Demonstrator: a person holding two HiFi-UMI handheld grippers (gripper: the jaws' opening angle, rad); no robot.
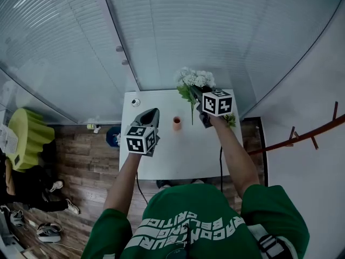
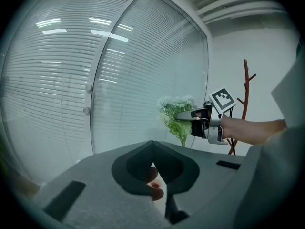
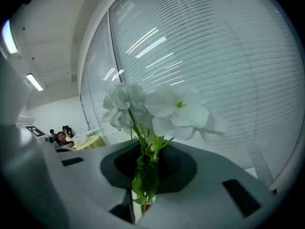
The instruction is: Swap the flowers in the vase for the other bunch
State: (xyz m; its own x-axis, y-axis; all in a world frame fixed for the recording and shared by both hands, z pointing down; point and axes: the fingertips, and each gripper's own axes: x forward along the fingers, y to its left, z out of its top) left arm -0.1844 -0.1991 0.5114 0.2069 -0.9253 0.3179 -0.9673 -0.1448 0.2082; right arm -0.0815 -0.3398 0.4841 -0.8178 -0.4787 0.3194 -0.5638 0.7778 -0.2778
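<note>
The right hand-held gripper [image 3: 145,173], clenched on the white flowers' [image 3: 159,109] stems, holds them heads-up at one o'clock of the empty-looking vase [image 1: 177,123] on the bench [image 1: 161,161], presumably to pass stems-first through its neck, while the left hand-held gripper [image 1: 153,113] hovers closed on nothing at nine o'clock.

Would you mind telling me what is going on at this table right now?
A person stands over a white table with a gripper in each hand. The right gripper is shut on the stems of a bunch of white flowers, held in the air to the right of a small orange vase, which looks empty. The left gripper holds nothing, its fingers together.
</note>
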